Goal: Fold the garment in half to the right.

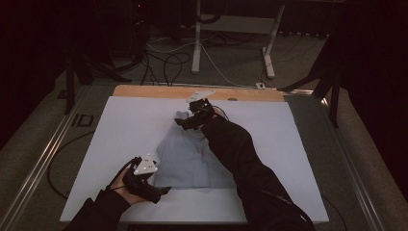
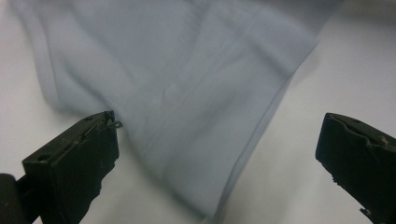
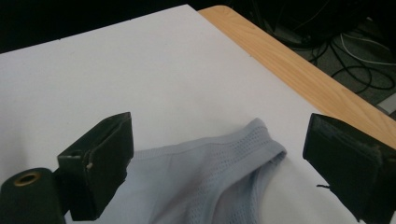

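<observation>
A light blue-grey garment (image 1: 187,154) lies spread on the white board (image 1: 130,125), narrowing toward the far side. My left gripper (image 1: 161,191) sits at its near left corner. In the left gripper view the left gripper (image 2: 218,126) is open, its jaws wide apart, with the garment's hem corner (image 2: 187,70) on the board between and ahead of them. My right gripper (image 1: 182,123) reaches over the garment's far end. In the right gripper view the right gripper (image 3: 218,123) is open, and the mesh-trimmed edge of the garment (image 3: 210,172) lies between its jaws.
The board rests on a wooden table (image 1: 159,91) whose bare edge shows at the far side (image 3: 289,60). Beyond it are floor cables (image 1: 168,62) and white desk legs (image 1: 196,43). Metal rails (image 1: 43,154) run along both sides.
</observation>
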Available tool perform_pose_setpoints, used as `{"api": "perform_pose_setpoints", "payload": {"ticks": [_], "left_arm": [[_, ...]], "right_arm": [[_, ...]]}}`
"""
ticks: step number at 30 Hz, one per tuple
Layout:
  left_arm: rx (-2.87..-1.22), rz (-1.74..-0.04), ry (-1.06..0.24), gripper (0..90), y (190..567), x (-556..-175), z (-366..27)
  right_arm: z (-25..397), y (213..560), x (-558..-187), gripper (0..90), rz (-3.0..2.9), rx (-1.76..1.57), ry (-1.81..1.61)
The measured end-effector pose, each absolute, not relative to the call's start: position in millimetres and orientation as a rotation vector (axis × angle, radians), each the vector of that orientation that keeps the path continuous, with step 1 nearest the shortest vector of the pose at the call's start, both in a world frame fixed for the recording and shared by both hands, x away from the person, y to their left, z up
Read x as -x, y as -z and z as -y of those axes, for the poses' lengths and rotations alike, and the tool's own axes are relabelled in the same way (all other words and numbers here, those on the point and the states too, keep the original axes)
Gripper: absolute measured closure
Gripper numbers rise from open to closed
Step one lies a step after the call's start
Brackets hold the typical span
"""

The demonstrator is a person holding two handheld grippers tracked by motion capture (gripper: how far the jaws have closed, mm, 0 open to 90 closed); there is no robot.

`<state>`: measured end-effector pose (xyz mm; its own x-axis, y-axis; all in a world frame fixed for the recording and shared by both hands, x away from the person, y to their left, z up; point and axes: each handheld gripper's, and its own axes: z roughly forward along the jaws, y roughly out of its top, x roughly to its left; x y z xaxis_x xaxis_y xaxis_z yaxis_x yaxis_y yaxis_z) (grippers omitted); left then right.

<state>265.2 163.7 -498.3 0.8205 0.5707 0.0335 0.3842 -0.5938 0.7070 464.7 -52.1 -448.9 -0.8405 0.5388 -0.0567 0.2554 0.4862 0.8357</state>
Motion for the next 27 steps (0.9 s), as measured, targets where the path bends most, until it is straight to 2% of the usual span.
{"api": "perform_pose_setpoints", "payload": {"ticks": [7,11,19,20,25,26,27], "left_arm": [[-2.365,-0.753,-0.307,1.9,507,-269,-164],[-2.374,-0.79,-0.276,9.8,512,-271,-166],[-2.462,-0.782,-0.313,16.5,518,-273,-161],[-2.477,-0.785,-0.33,20.4,519,-274,-160],[-2.5,-0.792,-0.326,25.9,520,-274,-156],[-2.498,-0.79,-0.313,28.3,520,-275,-156],[-2.498,-0.79,-0.306,34.8,519,-275,-155]], "right_arm": [[40,453,-472,8.7,-2.452,-0.664,-1.265],[37,457,-475,8.7,-2.458,-0.696,-1.266],[31,466,-480,8.7,-2.486,-0.703,-1.233],[31,467,-481,8.7,-2.485,-0.707,-1.228],[29,469,-484,8.7,-2.504,-0.718,-1.205],[29,470,-485,8.7,-2.508,-0.71,-1.2],[28,471,-485,8.7,-2.515,-0.727,-1.192]]}}
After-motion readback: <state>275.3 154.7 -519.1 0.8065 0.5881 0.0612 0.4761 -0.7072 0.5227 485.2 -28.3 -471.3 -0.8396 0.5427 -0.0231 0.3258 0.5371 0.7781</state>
